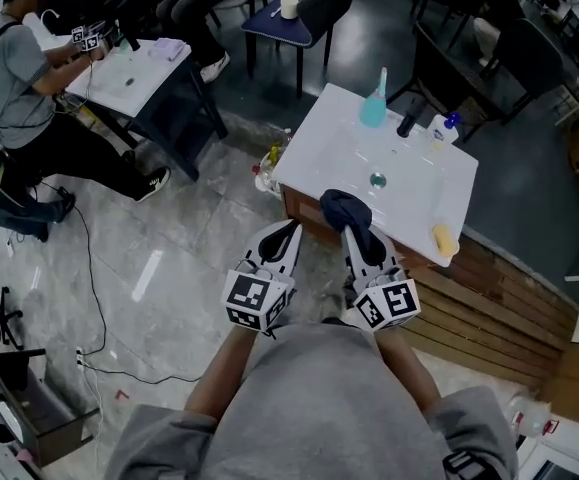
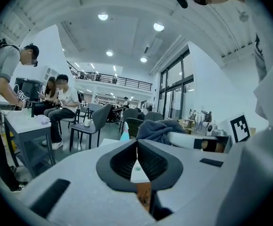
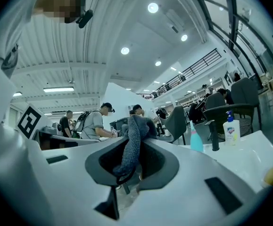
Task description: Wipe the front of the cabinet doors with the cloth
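Setting: a large open hall with a pale stone floor (image 1: 159, 268), dark chairs, and people working at a second table (image 1: 134, 68) well apart at upper left. Site: a low cabinet topped by a white table (image 1: 339, 138), which carries a teal bottle (image 1: 373, 103), a dark bottle (image 1: 407, 123), a soap bottle (image 1: 447, 128) and a yellow sponge (image 1: 443, 240) at its near right edge. The cabinet doors (image 1: 314, 223) show only as a brown strip under the near edge, seen steeply from above. Item: one cloth (image 3: 129, 147), dark blue, coarse-woven by its look, bunched. Location: pinched in my right tool (image 3: 135, 138), whose jaws are closed on a fold of it, with the loose end standing up past the tips. In the head view it lies over the near edge of the table, and I cannot tell whether it touches. My left tool (image 2: 137, 145) is pressed together with nothing between its jaws, just beside the right one. Handling, as I judge it: light, soft and limp, with no risk of breakage. It will drape and fold under pressure rather than hold a shape, and a thin fold could slide out of the jaws when dragged across wood. Best hold: a thick gathered bunch set deep in the jaws, leaving a pad of fabric ahead of the tips so that cloth, not plastic, meets the door. Task status, by my reading: wiping not yet begun, since the cloth is above the door fronts, not on them.
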A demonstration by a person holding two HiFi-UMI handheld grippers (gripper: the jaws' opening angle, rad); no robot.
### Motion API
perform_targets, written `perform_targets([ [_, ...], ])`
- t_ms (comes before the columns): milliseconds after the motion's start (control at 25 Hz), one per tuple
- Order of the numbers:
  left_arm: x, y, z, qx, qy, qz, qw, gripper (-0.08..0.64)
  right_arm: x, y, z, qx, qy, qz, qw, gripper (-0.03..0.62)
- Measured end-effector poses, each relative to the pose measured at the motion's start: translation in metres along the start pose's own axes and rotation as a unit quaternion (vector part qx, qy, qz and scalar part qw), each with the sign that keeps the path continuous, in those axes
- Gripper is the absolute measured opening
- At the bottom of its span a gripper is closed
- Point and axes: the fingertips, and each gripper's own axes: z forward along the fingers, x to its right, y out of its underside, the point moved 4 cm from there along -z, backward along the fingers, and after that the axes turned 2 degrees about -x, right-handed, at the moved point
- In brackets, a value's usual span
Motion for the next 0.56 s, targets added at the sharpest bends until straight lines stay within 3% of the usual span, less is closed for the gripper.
perform_targets([
  [560,0.001,-0.012,0.016,0.015,0.014,0.008,0.9998,0.011,0.012,-0.013,0.004,0.019,0.005,-0.008,1.0,0.057],
])
